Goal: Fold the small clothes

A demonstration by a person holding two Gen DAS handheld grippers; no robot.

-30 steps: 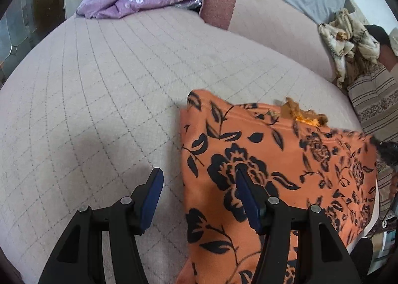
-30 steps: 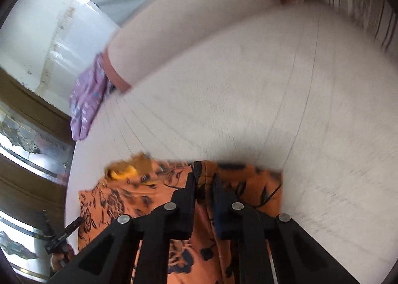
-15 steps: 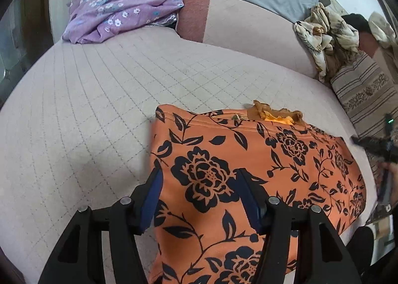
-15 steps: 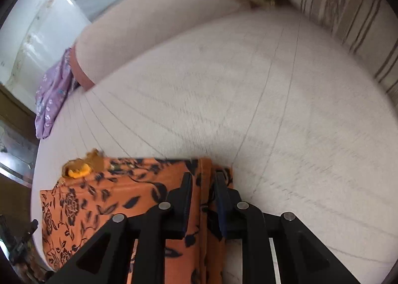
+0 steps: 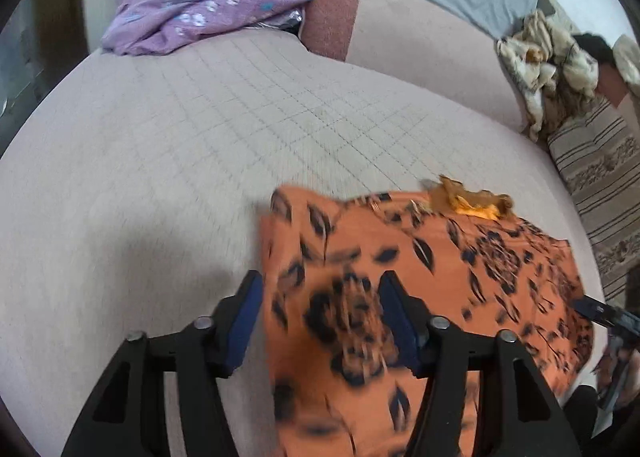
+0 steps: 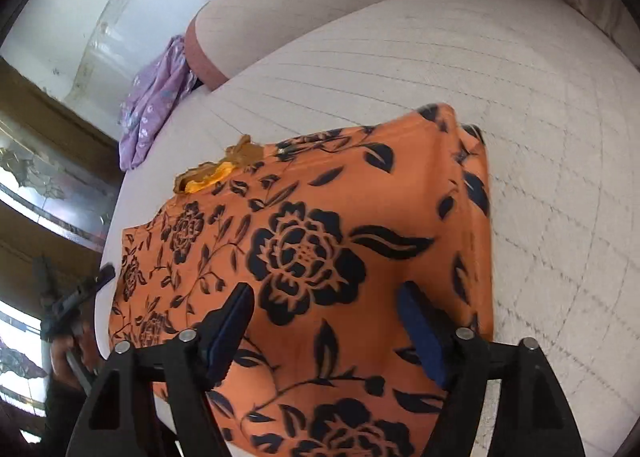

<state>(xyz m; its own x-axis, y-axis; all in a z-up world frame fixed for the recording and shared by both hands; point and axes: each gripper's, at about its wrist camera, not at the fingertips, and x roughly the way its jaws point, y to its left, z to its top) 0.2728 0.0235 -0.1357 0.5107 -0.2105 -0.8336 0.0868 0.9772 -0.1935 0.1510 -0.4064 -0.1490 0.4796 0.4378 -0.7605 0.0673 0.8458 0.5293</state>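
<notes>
Orange floral garment (image 6: pixel 320 241): lying flat on the quilted bed (image 5: pixel 200 145), filling the lower centre of both views. Your left tongs (image 5: pixel 320 313) are closing astride its left edge, gripping nothing; your right tongs (image 6: pixel 326 321) are opening above its middle, empty.

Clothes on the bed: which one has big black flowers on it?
The orange cloth with black flowers, lying flat near the front edge. The purple one far back has tiny pale flowers and sits crumpled.
</notes>
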